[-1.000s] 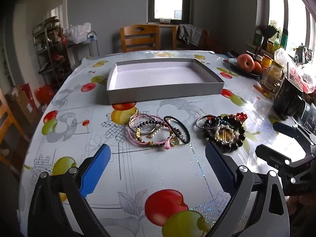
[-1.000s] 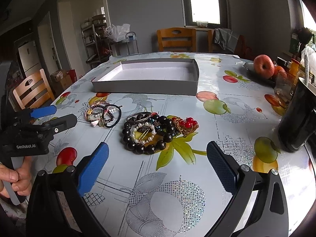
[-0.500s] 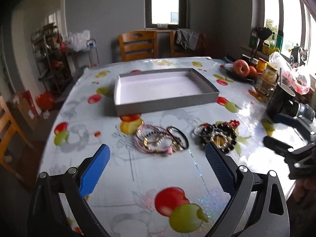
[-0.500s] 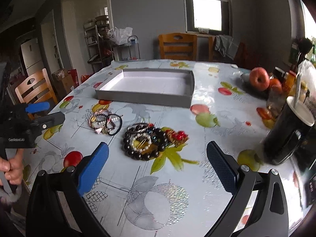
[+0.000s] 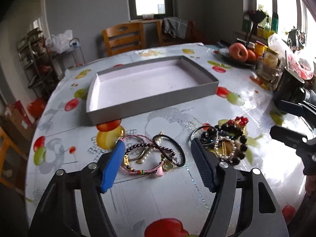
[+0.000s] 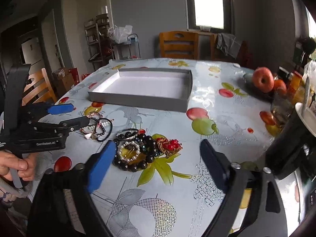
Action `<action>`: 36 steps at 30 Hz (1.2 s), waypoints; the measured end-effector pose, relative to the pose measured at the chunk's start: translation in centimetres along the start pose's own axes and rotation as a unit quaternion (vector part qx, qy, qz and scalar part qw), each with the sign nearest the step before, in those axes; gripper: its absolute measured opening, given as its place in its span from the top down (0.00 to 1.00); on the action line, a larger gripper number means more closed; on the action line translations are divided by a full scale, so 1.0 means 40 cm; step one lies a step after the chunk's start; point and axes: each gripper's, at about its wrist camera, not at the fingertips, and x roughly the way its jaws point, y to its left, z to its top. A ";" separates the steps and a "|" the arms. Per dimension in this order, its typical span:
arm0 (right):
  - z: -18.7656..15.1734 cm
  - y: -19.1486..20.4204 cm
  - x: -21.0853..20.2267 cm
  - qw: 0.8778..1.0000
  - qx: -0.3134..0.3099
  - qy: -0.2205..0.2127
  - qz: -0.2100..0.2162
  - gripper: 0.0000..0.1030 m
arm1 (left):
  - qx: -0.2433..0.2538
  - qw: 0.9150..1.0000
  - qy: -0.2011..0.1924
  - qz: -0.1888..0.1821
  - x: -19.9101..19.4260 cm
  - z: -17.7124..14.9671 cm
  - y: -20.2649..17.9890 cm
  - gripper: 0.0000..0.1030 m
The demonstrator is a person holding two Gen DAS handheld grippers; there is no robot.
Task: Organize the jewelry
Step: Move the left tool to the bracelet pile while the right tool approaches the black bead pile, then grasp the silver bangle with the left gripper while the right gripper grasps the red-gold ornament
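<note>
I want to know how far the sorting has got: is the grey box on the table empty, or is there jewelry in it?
Empty. The grey box shows only its bare pale floor in both views; the bracelets and beads lie on the tablecloth in front of it.

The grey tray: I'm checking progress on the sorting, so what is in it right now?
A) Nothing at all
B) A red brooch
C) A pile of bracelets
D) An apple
A: the grey tray shows only its bare pale lining, while the bracelets and the bead pile with the red brooch lie on the tablecloth in front of it.
</note>
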 end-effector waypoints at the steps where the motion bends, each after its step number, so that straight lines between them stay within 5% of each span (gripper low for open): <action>1: -0.001 -0.003 0.006 1.000 0.001 0.003 0.000 0.25 | 0.001 1.000 0.005 -0.001 0.015 -0.001 0.001 0.35; 20: 0.017 -0.079 0.159 0.996 0.062 0.059 0.024 0.48 | -0.004 1.000 0.003 -0.021 0.042 -0.021 0.004 0.39; 30: 0.004 -0.090 0.154 0.994 0.075 0.058 0.047 0.93 | -0.003 1.000 0.003 -0.028 0.038 -0.024 -0.012 0.39; 36: 0.000 -0.083 0.124 0.996 0.065 0.037 0.043 0.93 | -0.001 1.000 0.000 -0.030 0.032 -0.022 -0.020 0.39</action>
